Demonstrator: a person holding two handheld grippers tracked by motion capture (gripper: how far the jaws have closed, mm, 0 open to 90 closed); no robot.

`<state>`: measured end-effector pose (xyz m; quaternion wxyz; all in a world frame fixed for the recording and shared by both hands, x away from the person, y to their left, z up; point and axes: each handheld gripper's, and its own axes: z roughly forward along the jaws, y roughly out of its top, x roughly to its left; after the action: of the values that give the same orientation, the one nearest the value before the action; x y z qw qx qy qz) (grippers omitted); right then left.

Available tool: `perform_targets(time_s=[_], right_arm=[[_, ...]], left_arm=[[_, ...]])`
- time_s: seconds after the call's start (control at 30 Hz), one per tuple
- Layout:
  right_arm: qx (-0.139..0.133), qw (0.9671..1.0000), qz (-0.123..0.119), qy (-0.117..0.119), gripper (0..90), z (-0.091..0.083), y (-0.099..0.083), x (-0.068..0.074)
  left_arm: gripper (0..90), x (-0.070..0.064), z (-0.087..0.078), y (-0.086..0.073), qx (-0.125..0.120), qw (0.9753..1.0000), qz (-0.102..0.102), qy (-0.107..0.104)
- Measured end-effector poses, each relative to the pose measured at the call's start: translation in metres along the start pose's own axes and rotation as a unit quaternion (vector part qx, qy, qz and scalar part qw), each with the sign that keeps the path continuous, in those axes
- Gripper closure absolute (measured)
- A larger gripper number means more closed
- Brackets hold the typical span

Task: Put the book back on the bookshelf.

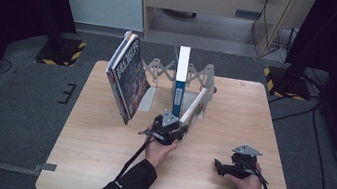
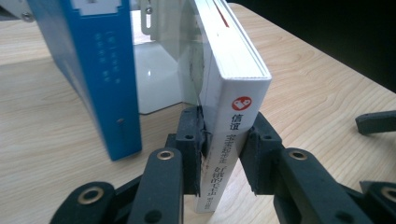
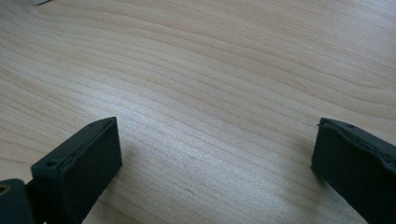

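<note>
Two books stand in the rack at the far middle of my table (image 1: pixel 100 130), and my left gripper (image 1: pixel 170 127) has one of them. Its jaws are pinched on the lower end of the white book (image 2: pixel 233 116), one pad pressed against each cover, with the spine and its red mark facing my camera. In the high view that white book (image 1: pixel 194 106) leans, its top resting toward the grey metal book rack (image 1: pixel 208 77) and its near end at my gripper. Just to its left stands the blue book (image 2: pixel 100 70), upright on the wood with its white-topped spine toward me; the two are near each other but apart, with the rack's pale base plate showing between them. In the high view the blue book (image 1: pixel 181 76) rises straight up in the middle of the rack.

Off to the left, a stack of magazines (image 1: pixel 129 76) leans steeply against the rack's left end.

My right gripper (image 1: pixel 220 167) rests low over bare wood at the near right of the table, well apart from the books. Its jaws are spread wide, with nothing between them except the table's grain. My right hand (image 1: pixel 247 182) wraps its body from behind.
</note>
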<state>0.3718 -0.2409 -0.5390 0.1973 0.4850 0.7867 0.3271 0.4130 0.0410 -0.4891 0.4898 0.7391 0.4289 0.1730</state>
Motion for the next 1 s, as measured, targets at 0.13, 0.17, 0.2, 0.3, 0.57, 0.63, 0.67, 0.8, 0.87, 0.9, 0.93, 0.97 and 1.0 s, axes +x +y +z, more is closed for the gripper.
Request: perform_targets(time_s=[0.13, 0.17, 0.2, 0.3, 0.57, 0.63, 0.67, 0.8, 0.87, 0.9, 0.93, 0.97, 1.0], right_arm=[[0.0, 1.0, 0.0, 0.0, 1.7, 0.0, 0.0, 0.0], [0.0, 1.0, 0.0, 0.0, 1.7, 0.0, 0.0, 0.0], [0.0, 1.0, 0.0, 0.0, 1.7, 0.0, 0.0, 0.0], [0.0, 1.0, 0.0, 0.0, 1.7, 0.0, 0.0, 0.0], [-0.001, 1.0, 0.0, 0.0, 1.7, 0.0, 0.0, 0.0], [-0.001, 1.0, 0.001, 0.0, 1.7, 0.0, 0.0, 0.001], [-0.001, 1.0, 0.0, -0.001, 1.7, 0.0, 0.0, 0.0], [-0.001, 1.0, 0.0, -0.001, 1.7, 0.0, 0.0, 0.0], [-0.001, 1.0, 0.002, -0.001, 1.7, 0.0, 0.0, 0.001], [-0.001, 1.0, 0.002, -0.001, 1.7, 0.0, 0.0, 0.001], [-0.001, 1.0, 0.002, -0.001, 1.7, 0.0, 0.0, 0.001], [-0.001, 1.0, 0.002, -0.001, 1.7, 0.0, 0.0, 0.001], [-0.001, 1.0, 0.001, -0.001, 1.7, 0.0, 0.0, 0.001]], left_arm=[[66.8, -0.005, 0.009, 0.005, -0.002, 1.0, 0.002, -0.004], [66.3, -0.006, 0.012, 0.007, 0.001, 1.0, 0.006, -0.004], [65.7, -0.007, 0.015, 0.009, 0.001, 1.0, 0.007, -0.005], [63.8, -0.009, 0.021, 0.01, -0.002, 0.9999, 0.003, -0.011], [61.3, -0.01, 0.022, 0.007, 0.001, 0.999, 0.025, -0.036], [62.8, -0.01, 0.017, 0.006, 0.002, 0.9986, 0.028, -0.044], [62.9, -0.01, 0.015, 0.005, 0.003, 0.9982, 0.033, -0.049], [65.0, -0.011, 0.013, 0.004, 0.016, 0.9975, 0.05, -0.047], [66.8, -0.009, 0.014, 0.004, 0.019, 0.9976, 0.043, -0.051], [66.8, -0.009, 0.015, 0.005, 0.019, 0.9975, 0.042, -0.053], [66.8, -0.009, 0.016, 0.006, 0.019, 0.9975, 0.043, -0.053], [66.8, -0.01, 0.018, 0.007, 0.018, 0.9976, 0.044, -0.05], [66.9, -0.01, 0.019, 0.008, 0.017, 0.9977, 0.044, -0.049]])
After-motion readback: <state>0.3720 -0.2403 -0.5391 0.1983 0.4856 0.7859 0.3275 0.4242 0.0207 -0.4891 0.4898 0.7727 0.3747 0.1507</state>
